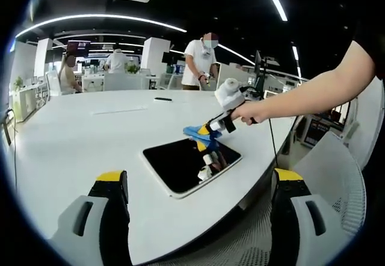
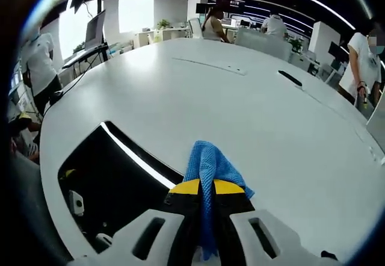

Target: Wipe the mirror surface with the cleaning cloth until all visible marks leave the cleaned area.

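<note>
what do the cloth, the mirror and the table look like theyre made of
Cleaning cloth: blue woven fabric, probably microfibre; a fine knit texture shows where the right tool clamps it.
Mirror: glossy glass-like slab with a pale rim; it reflects the ceiling light strip and the tool, otherwise looking dark.
Table: smooth white top with soft sheen, perhaps laminate; cannot tell for sure.

mirror point(image 1: 191, 165): glossy, dark | cloth point(image 2: 207, 170): blue, nubbly | table point(image 1: 90, 133): smooth white
</note>
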